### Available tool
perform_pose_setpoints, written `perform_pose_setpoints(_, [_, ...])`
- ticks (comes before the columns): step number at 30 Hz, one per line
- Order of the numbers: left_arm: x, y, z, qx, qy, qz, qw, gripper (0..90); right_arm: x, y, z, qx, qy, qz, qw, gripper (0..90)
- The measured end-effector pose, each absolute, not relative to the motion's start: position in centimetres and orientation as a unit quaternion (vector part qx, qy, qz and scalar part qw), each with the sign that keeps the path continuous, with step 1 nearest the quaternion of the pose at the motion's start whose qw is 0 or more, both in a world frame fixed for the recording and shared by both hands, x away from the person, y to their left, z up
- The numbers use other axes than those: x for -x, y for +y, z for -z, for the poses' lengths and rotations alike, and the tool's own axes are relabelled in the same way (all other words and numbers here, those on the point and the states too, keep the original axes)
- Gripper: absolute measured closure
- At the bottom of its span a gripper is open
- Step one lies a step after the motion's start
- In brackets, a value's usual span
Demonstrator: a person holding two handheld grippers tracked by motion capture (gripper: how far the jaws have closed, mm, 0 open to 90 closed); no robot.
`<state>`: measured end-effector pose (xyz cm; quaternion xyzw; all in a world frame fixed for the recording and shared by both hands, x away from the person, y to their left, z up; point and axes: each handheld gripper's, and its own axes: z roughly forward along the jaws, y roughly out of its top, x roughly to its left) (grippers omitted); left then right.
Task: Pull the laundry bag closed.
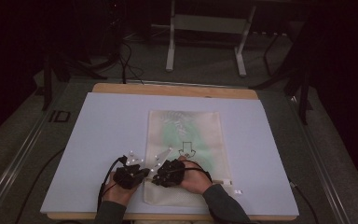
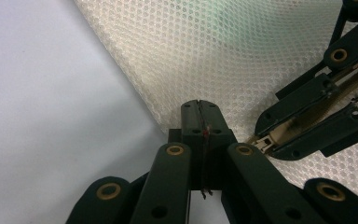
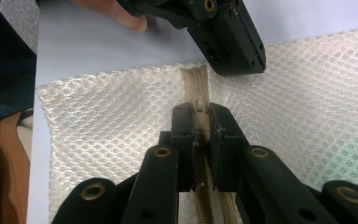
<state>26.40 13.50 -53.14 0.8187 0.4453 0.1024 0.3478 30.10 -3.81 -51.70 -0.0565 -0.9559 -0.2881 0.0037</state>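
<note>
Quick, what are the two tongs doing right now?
Left tongs: closed, pinching the edge of the mesh bag.
Right tongs: closed on the bag's zipper pull.

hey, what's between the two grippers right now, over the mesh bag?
Just mesh bag and a short run of its zipper. In the right gripper view, the right gripper is shut on the zipper pull, with the left gripper shut on the bag edge just beyond.
</note>
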Motion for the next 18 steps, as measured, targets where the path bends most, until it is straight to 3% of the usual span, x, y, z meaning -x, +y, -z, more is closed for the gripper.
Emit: perform_pose_setpoints(18, [-26.41,13.63,53.20,-0.816,0.447,-0.099,0.352,89.8,-29.32,-4.10,51.31,0.036,-0.964,0.264,-0.028,82.2])
